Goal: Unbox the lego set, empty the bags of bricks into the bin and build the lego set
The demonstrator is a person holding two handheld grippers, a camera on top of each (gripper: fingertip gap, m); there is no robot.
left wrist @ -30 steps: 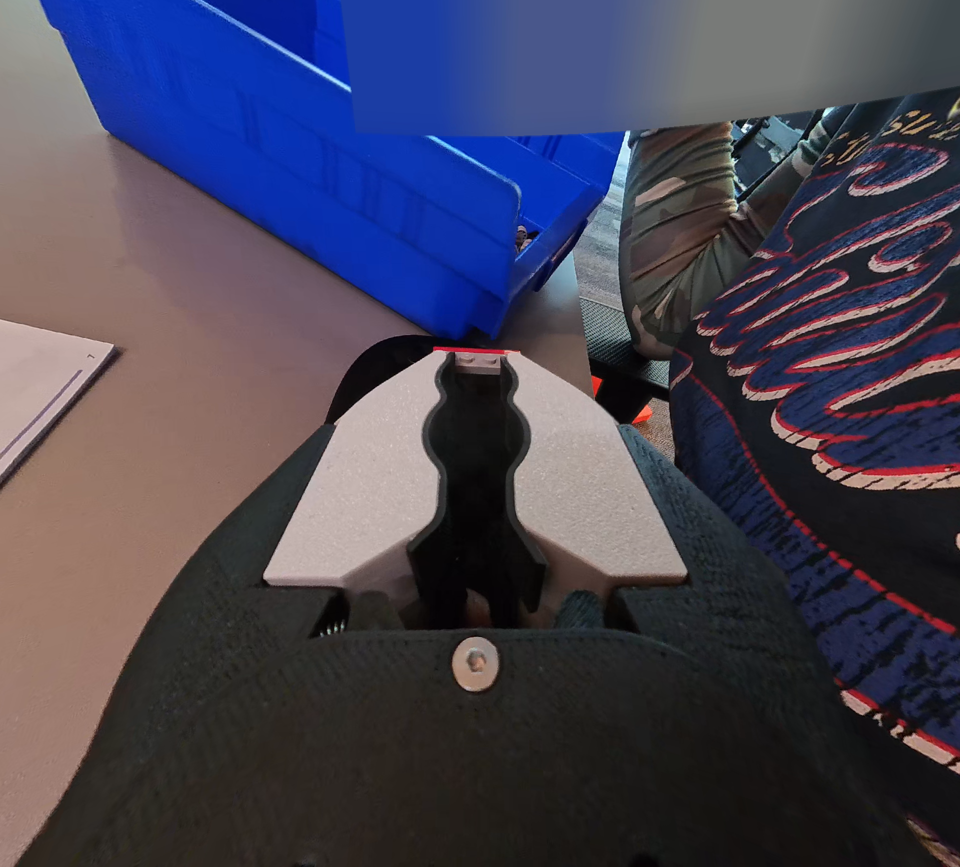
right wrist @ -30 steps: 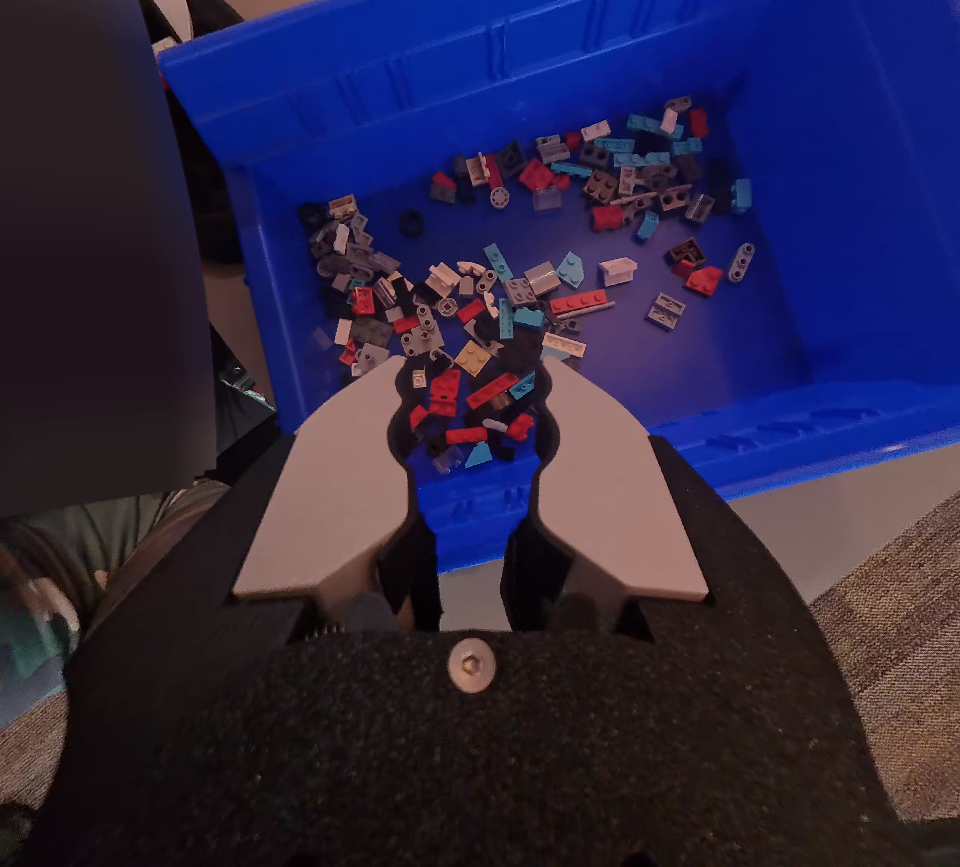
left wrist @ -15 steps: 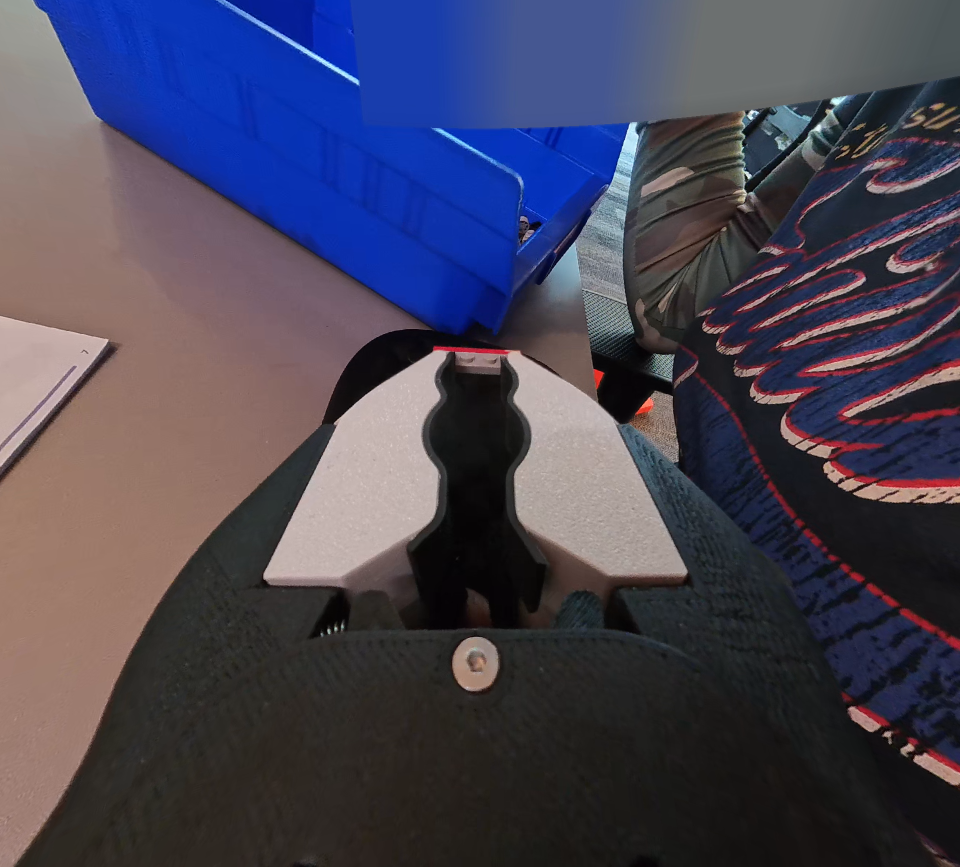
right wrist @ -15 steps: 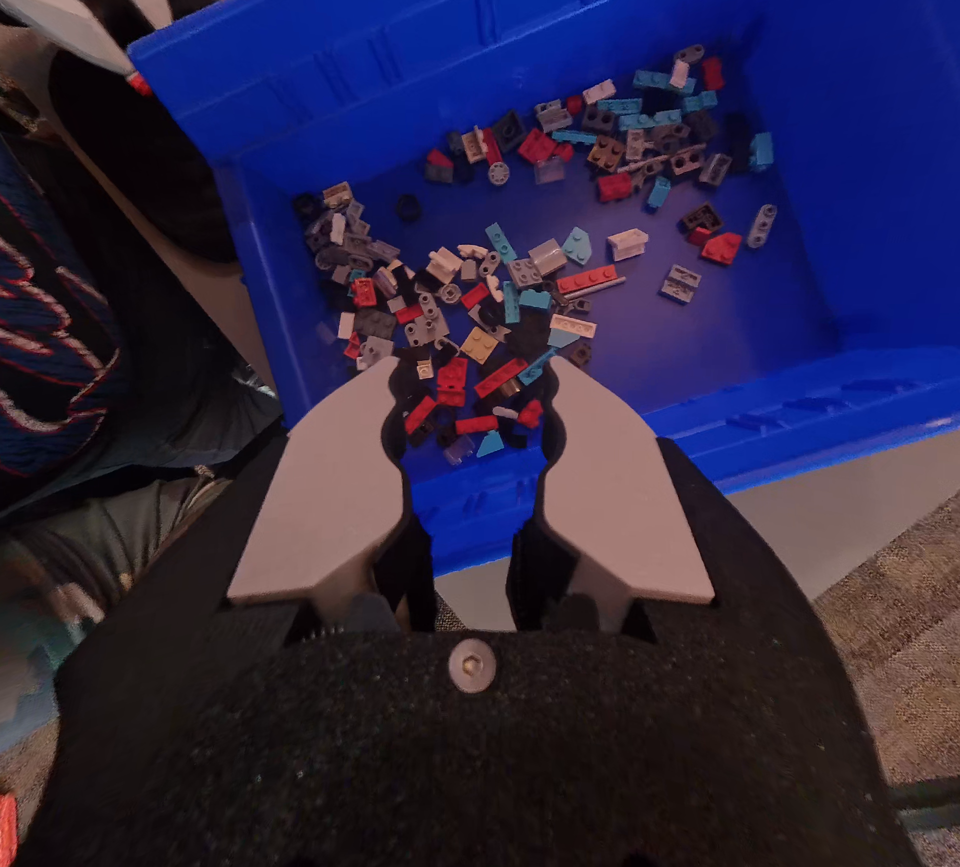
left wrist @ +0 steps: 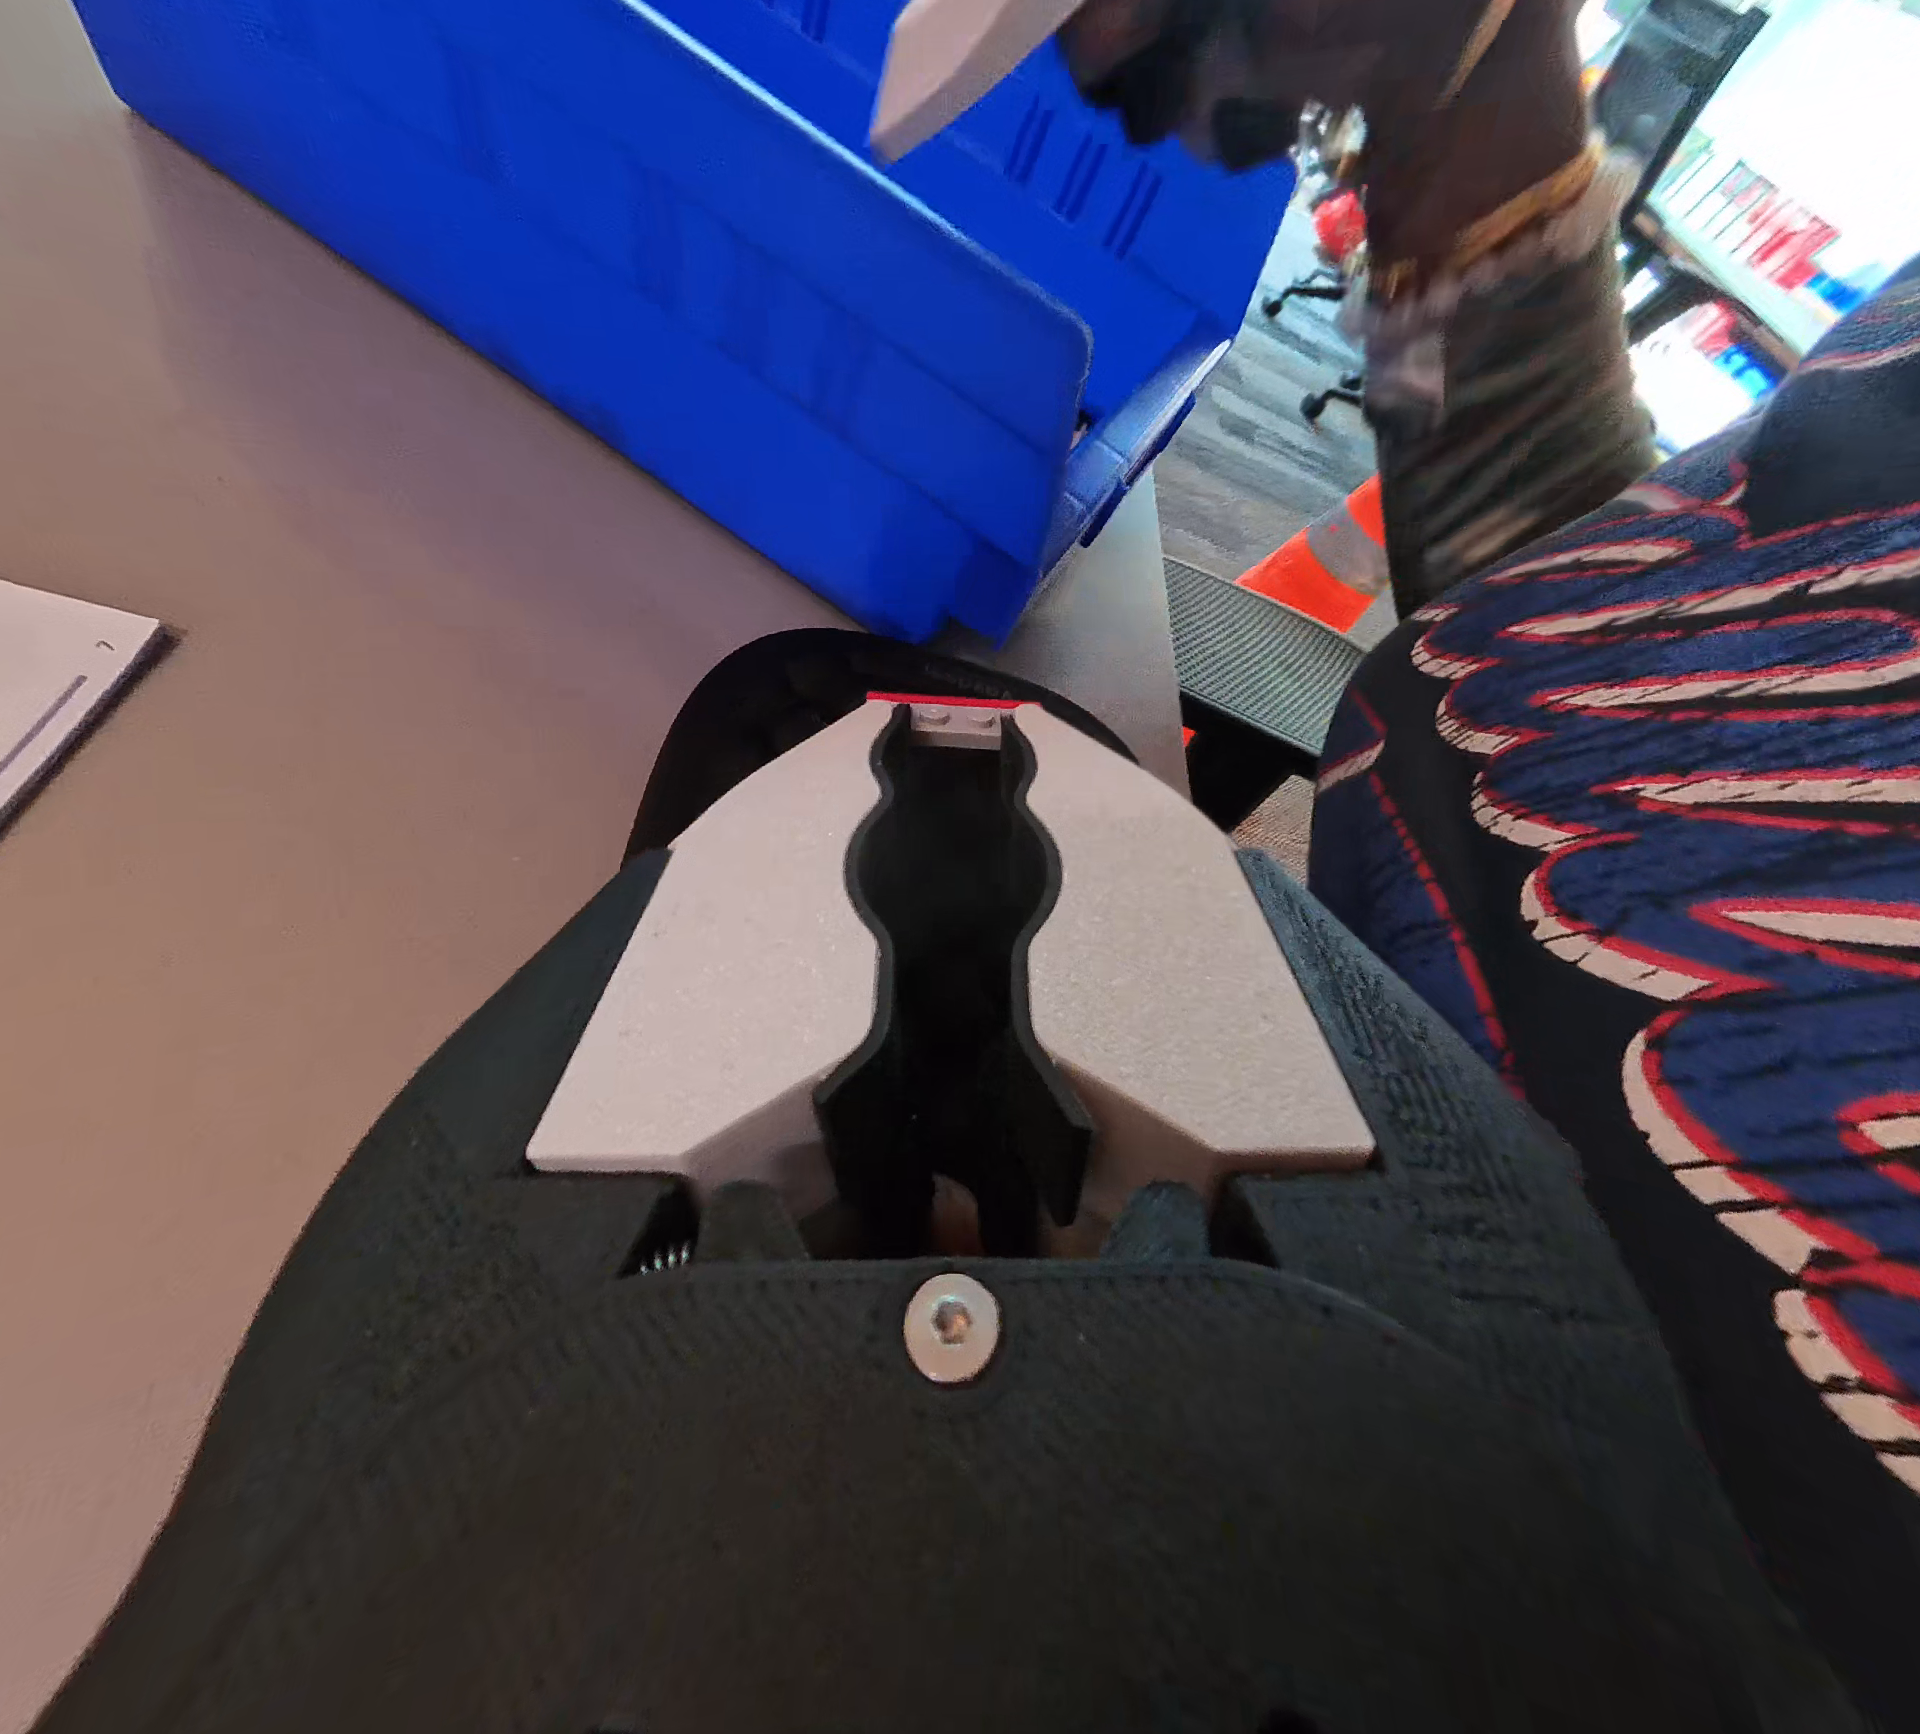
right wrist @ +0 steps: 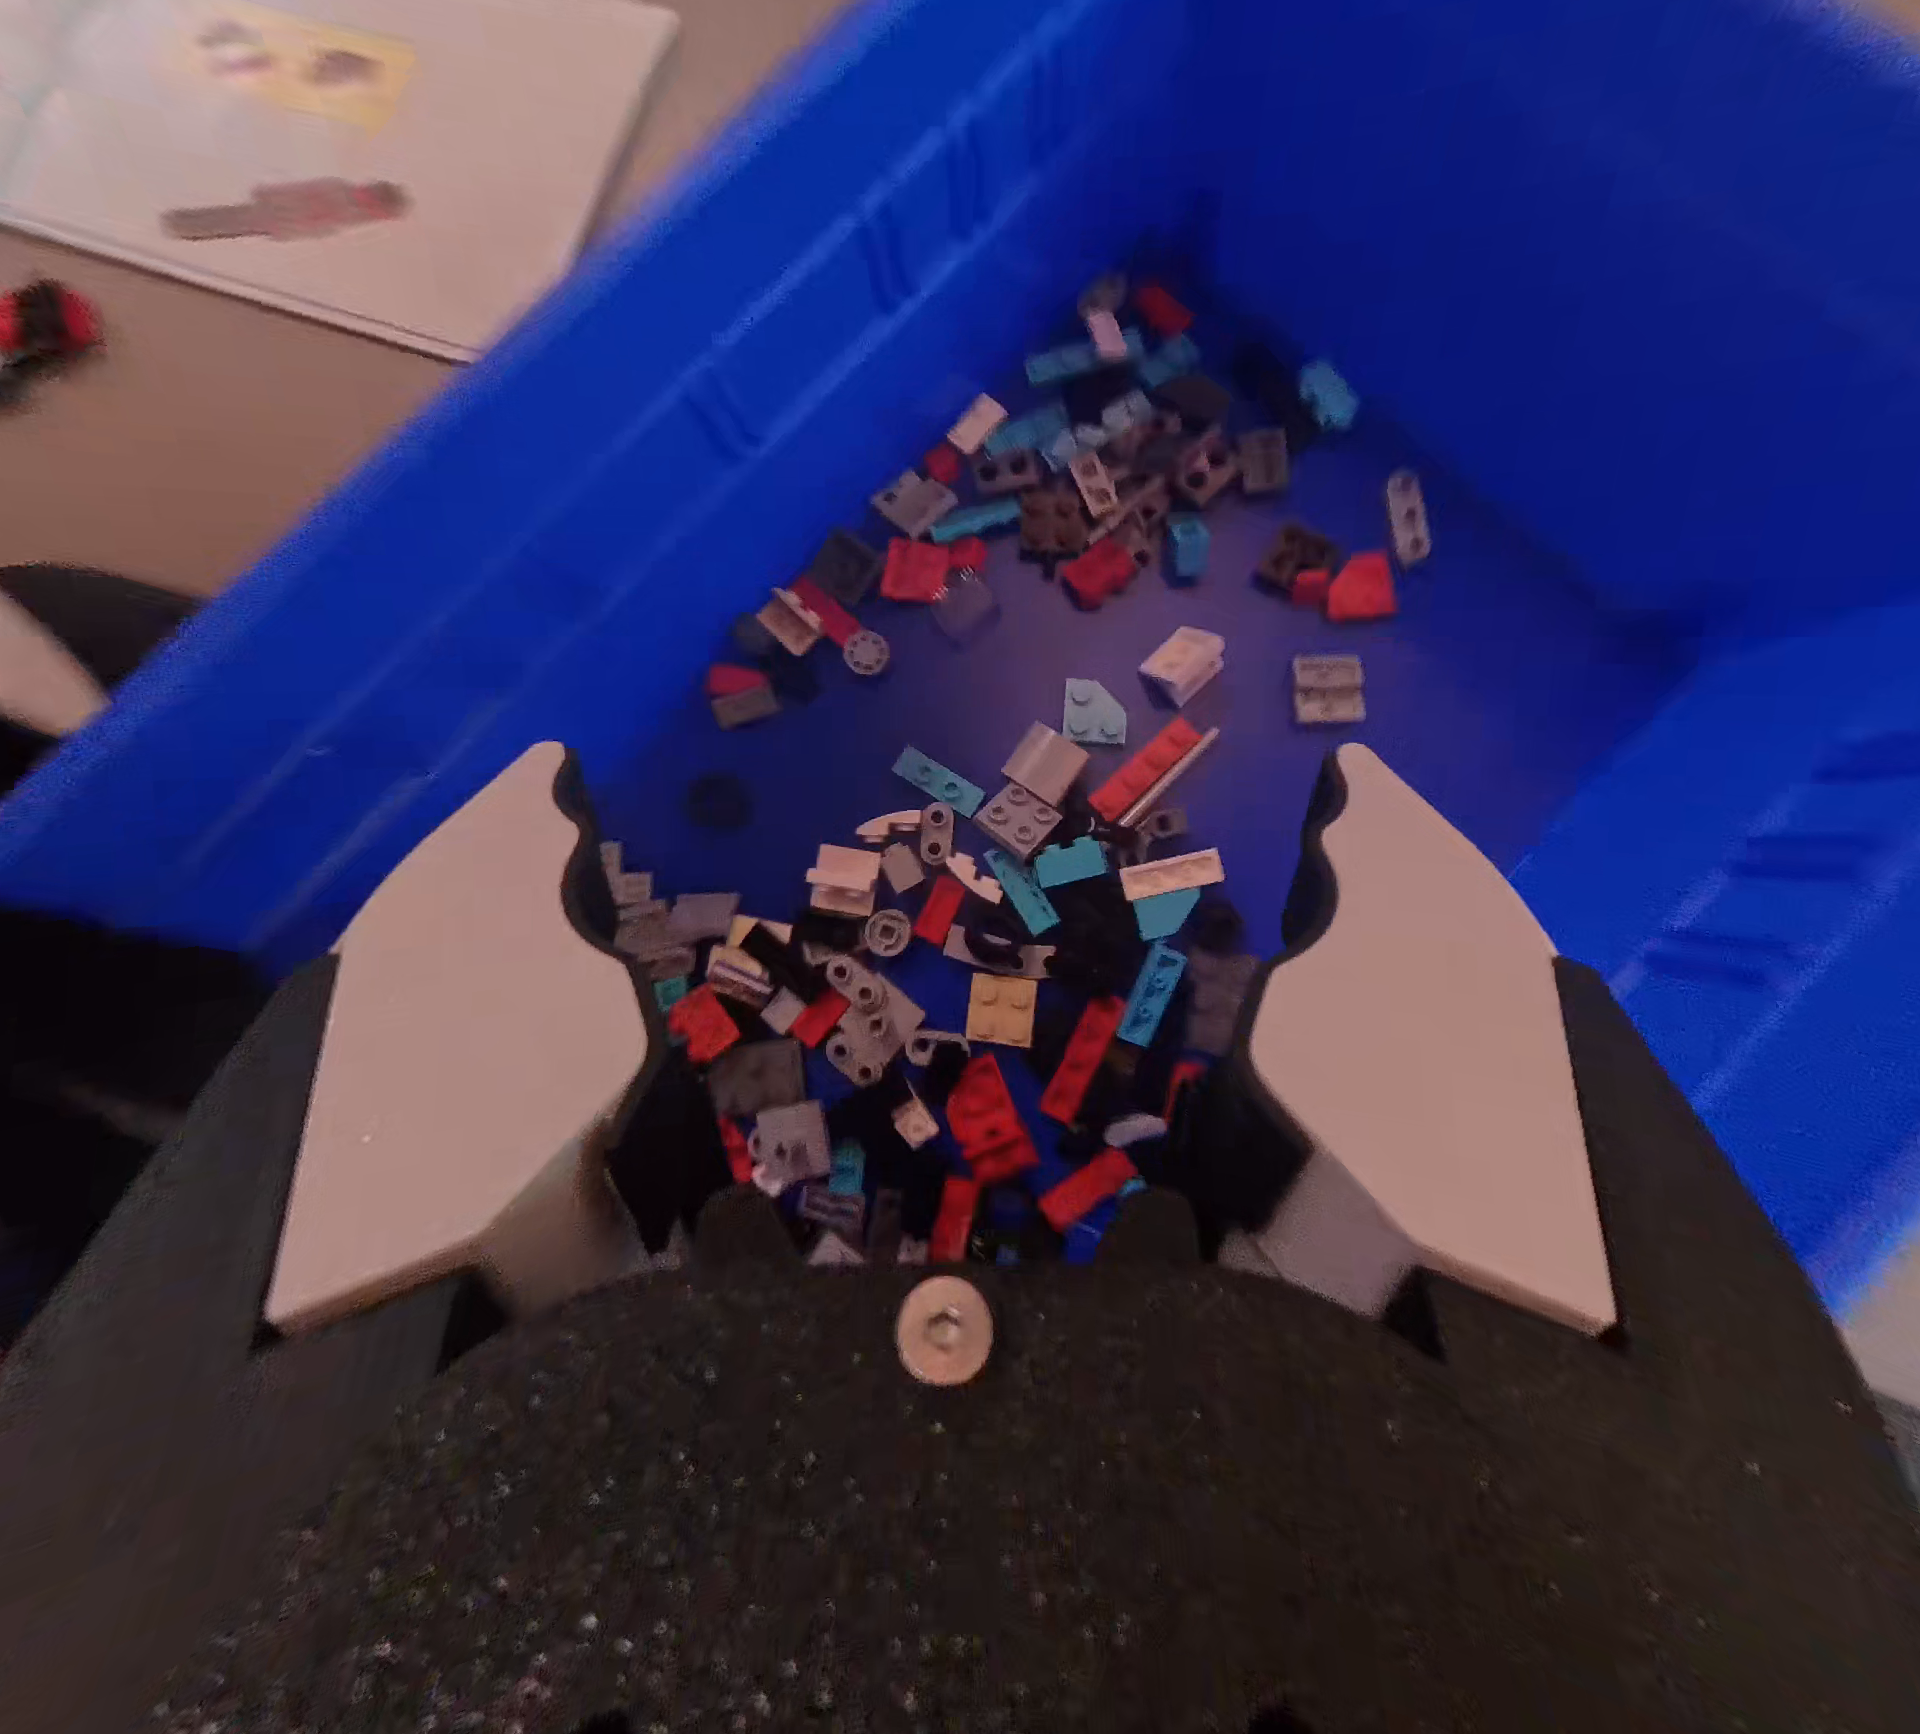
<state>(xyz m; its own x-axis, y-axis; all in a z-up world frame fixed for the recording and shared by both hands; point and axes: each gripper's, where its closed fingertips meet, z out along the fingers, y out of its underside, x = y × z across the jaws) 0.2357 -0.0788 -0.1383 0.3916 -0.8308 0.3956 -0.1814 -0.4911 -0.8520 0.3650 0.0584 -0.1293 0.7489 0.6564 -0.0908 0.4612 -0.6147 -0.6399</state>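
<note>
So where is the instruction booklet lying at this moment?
In the right wrist view, the instruction booklet lies open on the table, upper left, just outside the blue bin.

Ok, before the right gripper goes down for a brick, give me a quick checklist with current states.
1. Right gripper open and empty: ok, jaws spread wide.
2. Right gripper over the blue bin: ok, it looks down into it.
3. Loose bricks reachable: ok, but they lie piled on each other, so singling one out may be hard.
4. Left gripper holding its part: ok, shut on a small grey plate with a red edge behind it.
5. Left gripper clear of the bin: ok, it sits outside the bin's wall.
6. Instruction booklet readable: cannot tell, blurred.
</note>
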